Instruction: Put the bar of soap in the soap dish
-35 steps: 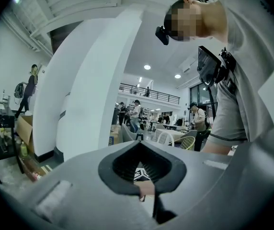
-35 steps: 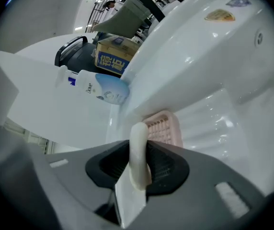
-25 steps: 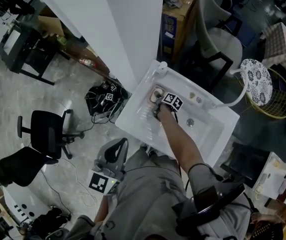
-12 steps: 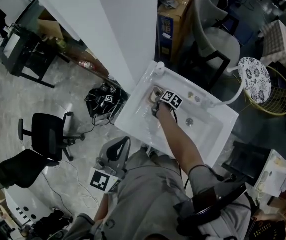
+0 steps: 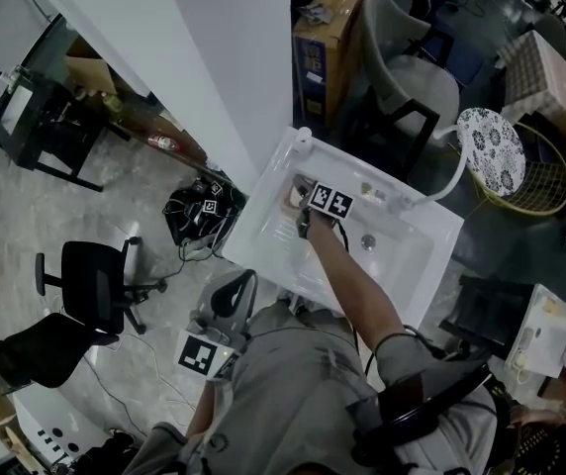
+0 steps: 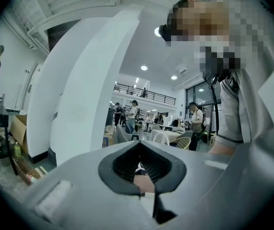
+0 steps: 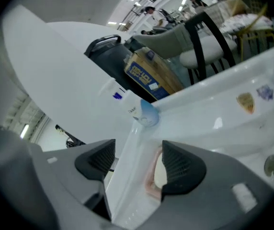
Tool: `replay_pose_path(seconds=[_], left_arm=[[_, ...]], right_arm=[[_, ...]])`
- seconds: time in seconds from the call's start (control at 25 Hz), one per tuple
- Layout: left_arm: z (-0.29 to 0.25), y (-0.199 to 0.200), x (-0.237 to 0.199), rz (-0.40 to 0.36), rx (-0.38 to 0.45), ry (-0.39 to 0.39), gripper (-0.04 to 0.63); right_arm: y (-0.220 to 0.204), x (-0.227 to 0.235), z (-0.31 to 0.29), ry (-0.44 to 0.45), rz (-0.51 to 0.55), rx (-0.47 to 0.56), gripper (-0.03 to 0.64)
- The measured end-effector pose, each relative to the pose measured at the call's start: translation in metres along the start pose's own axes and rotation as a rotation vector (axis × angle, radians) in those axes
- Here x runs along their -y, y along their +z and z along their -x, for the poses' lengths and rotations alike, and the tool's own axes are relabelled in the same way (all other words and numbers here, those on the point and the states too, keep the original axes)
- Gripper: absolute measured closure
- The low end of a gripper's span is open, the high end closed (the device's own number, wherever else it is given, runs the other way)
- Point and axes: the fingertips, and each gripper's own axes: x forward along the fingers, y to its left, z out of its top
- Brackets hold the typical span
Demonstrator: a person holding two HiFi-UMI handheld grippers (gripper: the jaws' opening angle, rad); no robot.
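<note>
White sink [image 5: 412,265] is sitting in an open-plan workshop, wall corner just beside it. Bar of soap [image 7: 159,175] is lying in the soap dish [image 7: 149,189] on the sink's rim. It's pale cream, rounded and smooth, resting in a pink tray, partly hidden behind one pad. Placement is looking done; what's left is probably just clearing the tool away. Right gripper [image 7: 136,163] is hanging over the dish, jaws opening with nothing between them, pads not touching the soap. White bottle [image 7: 145,115] with a blue cap is standing near the dish. Left gripper [image 6: 140,174] is idling by the person's waist, jaws closed, holding nothing.
</note>
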Motion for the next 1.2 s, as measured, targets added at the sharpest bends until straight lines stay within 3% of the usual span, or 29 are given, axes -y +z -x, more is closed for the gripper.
replay_pose_path(seconds=[0.4,0.72,0.92,1.2], left_arm=[[-0.038,0.029,0.013,-0.038,0.064,-0.139,0.595],[-0.090,0.047,0.046,-0.079,0.104,-0.326,0.595],[-0.116,0.048,0.072,-0.083,0.115,-0.431,0.595],[-0.144,0.039,0.103,-0.107,0.094,-0.546,0.595]], right_arm=[[0.089,-0.086,0.128,0.027,0.630,0.280,0.303],[0.126,-0.115,0.253,-0.061,0.983,0.422,0.282],[0.119,-0.128,0.343,-0.086,1.085,0.511,0.287],[0.115,-0.111,0.399,-0.156,1.007,0.581,0.281]])
